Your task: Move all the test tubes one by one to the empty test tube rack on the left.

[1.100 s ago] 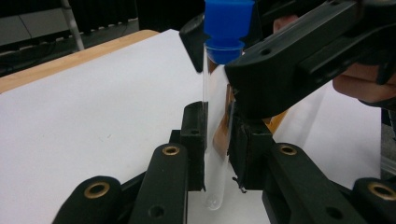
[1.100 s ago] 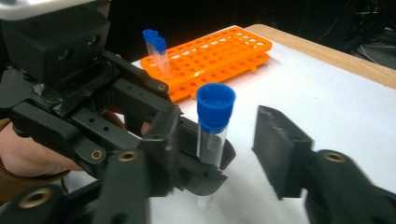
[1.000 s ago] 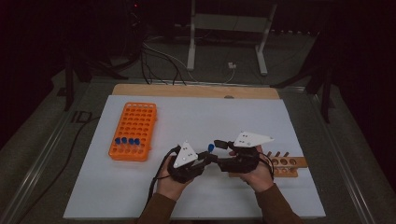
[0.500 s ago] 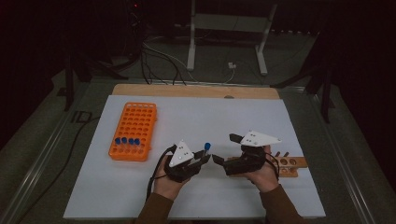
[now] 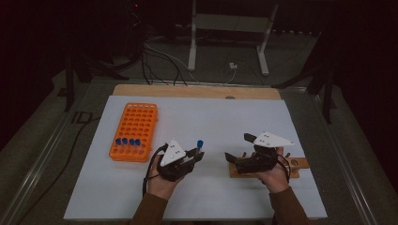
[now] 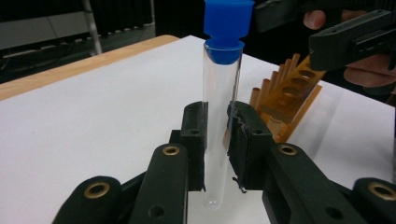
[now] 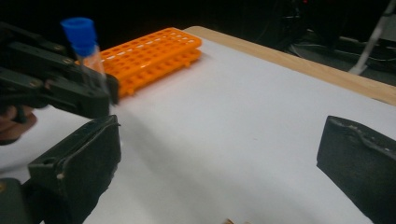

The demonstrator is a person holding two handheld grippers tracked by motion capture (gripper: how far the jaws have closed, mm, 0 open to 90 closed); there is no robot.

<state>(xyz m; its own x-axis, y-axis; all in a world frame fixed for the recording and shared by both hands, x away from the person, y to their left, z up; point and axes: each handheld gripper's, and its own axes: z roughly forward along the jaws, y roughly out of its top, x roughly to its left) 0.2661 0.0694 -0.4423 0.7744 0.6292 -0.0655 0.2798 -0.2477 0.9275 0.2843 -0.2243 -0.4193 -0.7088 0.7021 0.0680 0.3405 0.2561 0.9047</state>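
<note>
My left gripper [image 5: 198,154] is shut on a clear test tube with a blue cap [image 5: 200,143], held upright just above the white mat. In the left gripper view both pads squeeze the tube [image 6: 219,93] at mid-height. My right gripper [image 5: 237,146] stands to the right of the tube and apart from it; its jaws have just been opening and nothing lies between them. The right gripper view shows its jaws spread wide over the bare mat [image 7: 219,154], with the tube [image 7: 84,39] at the upper left. An orange tube rack [image 5: 136,126] holds several blue-capped tubes in its near rows.
A small wooden rack [image 5: 295,164] with a row of holes lies under my right hand, also seen in the left gripper view as the wooden rack [image 6: 289,98]. The white mat [image 5: 211,117] covers the table; a wooden strip runs along its far edge.
The right gripper has drawn away to the right from the tube and its jaws have spread wide. The left gripper has stayed in place, still holding the tube.
</note>
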